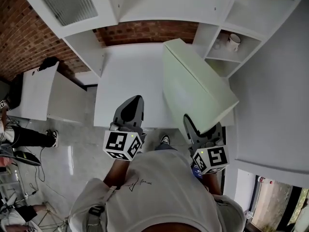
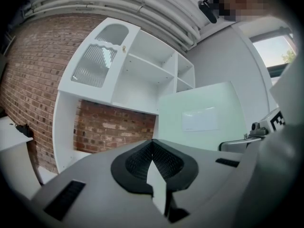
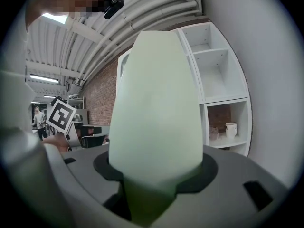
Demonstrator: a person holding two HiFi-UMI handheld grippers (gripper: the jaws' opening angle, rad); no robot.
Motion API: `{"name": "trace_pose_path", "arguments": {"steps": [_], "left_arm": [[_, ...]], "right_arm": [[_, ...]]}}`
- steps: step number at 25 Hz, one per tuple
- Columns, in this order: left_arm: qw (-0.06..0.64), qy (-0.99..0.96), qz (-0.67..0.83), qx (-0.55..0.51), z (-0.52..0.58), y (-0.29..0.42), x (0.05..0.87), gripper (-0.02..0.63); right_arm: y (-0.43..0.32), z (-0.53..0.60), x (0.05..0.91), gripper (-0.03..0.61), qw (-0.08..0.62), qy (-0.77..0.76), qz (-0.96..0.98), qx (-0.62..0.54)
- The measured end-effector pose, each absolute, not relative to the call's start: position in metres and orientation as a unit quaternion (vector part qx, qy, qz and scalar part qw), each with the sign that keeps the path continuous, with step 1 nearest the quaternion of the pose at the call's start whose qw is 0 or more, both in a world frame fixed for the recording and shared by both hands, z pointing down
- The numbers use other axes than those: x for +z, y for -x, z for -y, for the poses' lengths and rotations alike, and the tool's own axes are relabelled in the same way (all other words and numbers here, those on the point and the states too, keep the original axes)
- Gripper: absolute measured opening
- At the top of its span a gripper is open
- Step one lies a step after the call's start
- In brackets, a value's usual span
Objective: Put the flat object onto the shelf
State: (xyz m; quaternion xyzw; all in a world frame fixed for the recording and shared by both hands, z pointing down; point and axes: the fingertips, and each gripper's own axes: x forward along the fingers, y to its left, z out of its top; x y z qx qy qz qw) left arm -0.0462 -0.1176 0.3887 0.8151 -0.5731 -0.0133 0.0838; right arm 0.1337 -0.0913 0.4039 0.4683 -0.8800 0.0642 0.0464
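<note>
The flat object is a pale green board (image 1: 193,81), held tilted in the air over the white counter (image 1: 128,86). My right gripper (image 1: 190,123) is shut on its near end. The board fills the middle of the right gripper view (image 3: 156,108) and rises out of my right gripper (image 3: 154,184). My left gripper (image 1: 136,99) hangs to the left of the board with its jaws together and nothing in them. In the left gripper view the board (image 2: 204,118) stands at the right, beyond my left gripper (image 2: 152,142). The white shelf unit (image 1: 227,33) rises behind the board.
A white mug (image 1: 234,41) and small glassware sit in one shelf cell (image 3: 231,128). A cabinet door with ribbed glass (image 1: 67,4) hangs at upper left. A brick wall (image 1: 145,32) backs the counter. A white table (image 1: 34,91) and a seated person's legs (image 1: 29,137) are at left.
</note>
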Motion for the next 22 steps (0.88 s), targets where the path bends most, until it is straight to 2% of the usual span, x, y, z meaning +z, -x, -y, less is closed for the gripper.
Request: {"name": "trace_pose_path", "arguments": {"steps": [6,13,22], "left_arm": [[0.1,-0.814,0.572,-0.004,0.127,0.023,0.404,0.014],[0.095,-0.83,0.55,0.006,0.139,0.027,0.397,0.014],[0.098,-0.838,0.537,0.015,0.156,0.039,0.398,0.014]], "right_arm": [[-0.147,0.11,0.405,0.275,0.052,-0.445,0.891,0.071],[-0.139,0.119,0.376,0.272,0.012,-0.432,0.899,0.069],[-0.132,0.135,0.351,0.268,0.018,-0.434,0.9,0.035]]}}
